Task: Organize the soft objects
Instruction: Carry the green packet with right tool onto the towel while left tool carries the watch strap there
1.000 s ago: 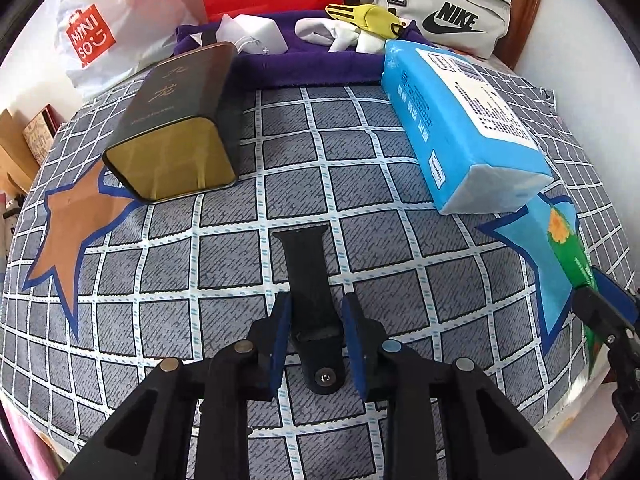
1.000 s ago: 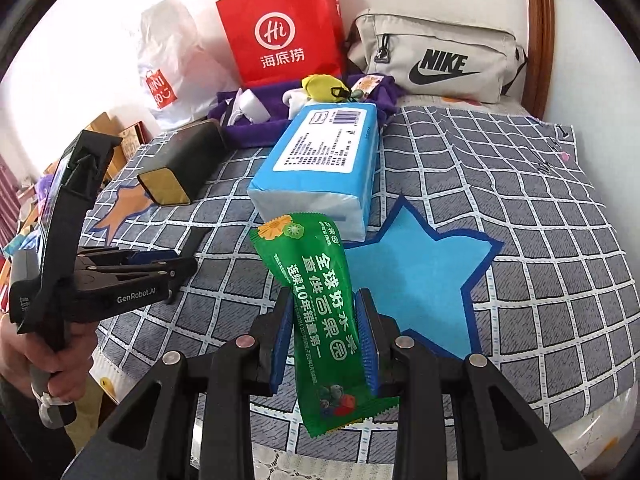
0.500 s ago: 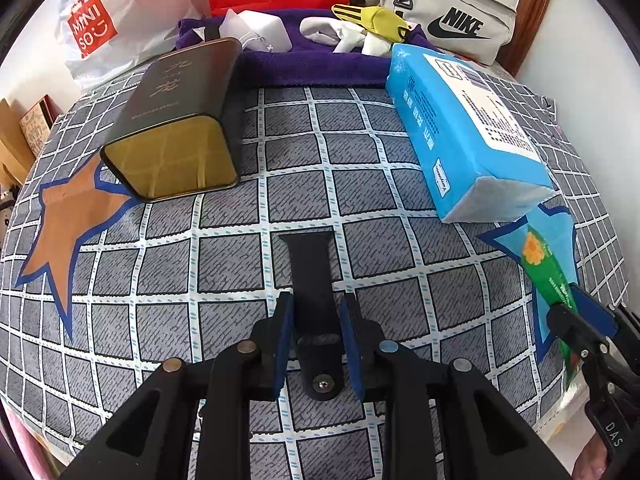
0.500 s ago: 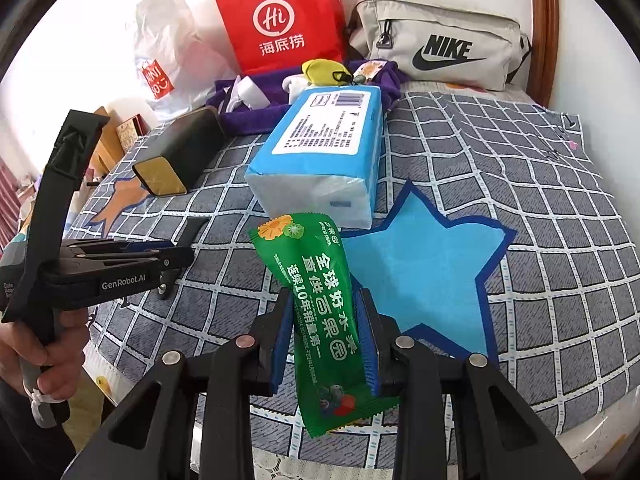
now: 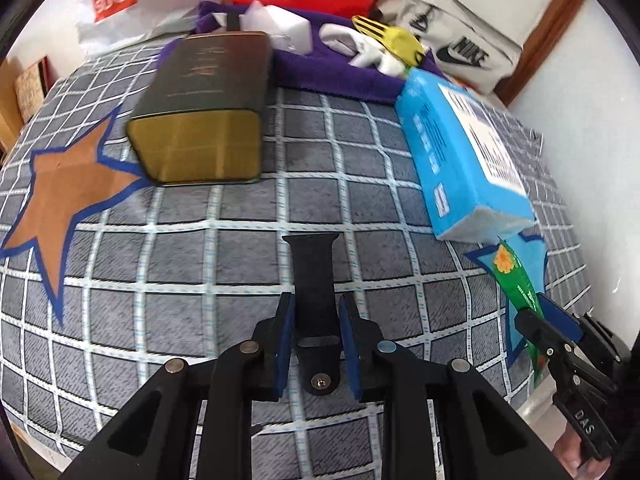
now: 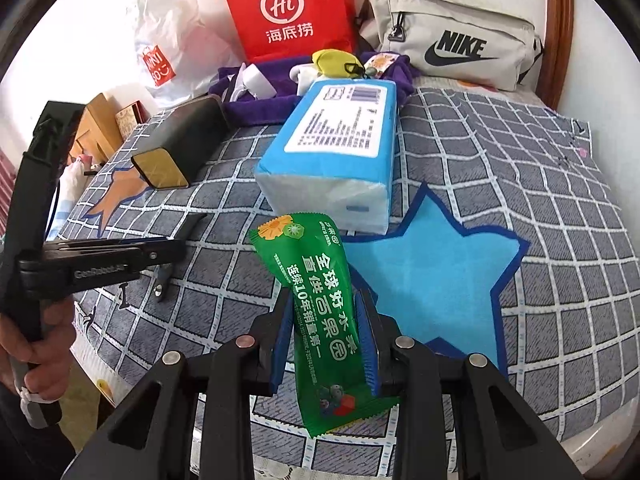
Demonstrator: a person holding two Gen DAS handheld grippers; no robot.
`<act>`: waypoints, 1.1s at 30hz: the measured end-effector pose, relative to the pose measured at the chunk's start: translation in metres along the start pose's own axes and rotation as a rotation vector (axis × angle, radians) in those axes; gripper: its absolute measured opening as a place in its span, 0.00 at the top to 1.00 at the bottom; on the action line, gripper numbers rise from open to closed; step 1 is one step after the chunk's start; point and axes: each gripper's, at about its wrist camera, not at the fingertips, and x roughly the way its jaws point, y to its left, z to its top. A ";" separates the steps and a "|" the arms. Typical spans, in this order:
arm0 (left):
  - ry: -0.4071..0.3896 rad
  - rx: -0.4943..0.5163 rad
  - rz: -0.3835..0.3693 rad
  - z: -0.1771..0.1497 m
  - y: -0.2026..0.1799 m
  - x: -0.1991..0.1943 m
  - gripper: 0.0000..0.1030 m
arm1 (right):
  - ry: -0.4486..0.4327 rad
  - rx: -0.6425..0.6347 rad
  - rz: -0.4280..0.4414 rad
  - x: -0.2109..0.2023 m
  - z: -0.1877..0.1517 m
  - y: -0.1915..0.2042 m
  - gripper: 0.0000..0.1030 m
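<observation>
While a glossy green snack packet (image 6: pixel 328 312) was pinched by the right gripper (image 6: pixel 326 334), a flat black strap (image 5: pixel 314 288) was clamped by the left gripper (image 5: pixel 316 336); "NIKE" was read on a beige pouch (image 6: pixel 460 40).

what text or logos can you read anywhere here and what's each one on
"Hi" and "海底捞": red paper bag
"NIKE" with swoosh: grey waist bag
"MINI SO": white plastic bag, partly creased
"全球好水果" and "百果园": green snack packet in the right tongs
"GenRobot.AI": left tongs, blurred
"DAS": right tongs' body in the left wrist view
Label on blue tissue pack: too small to read
Dark tin: gold lettering blurred
</observation>
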 end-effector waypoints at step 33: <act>-0.167 -0.016 -0.033 0.065 0.011 -0.082 0.79 | -0.155 -0.097 0.000 -0.052 0.084 0.045 0.70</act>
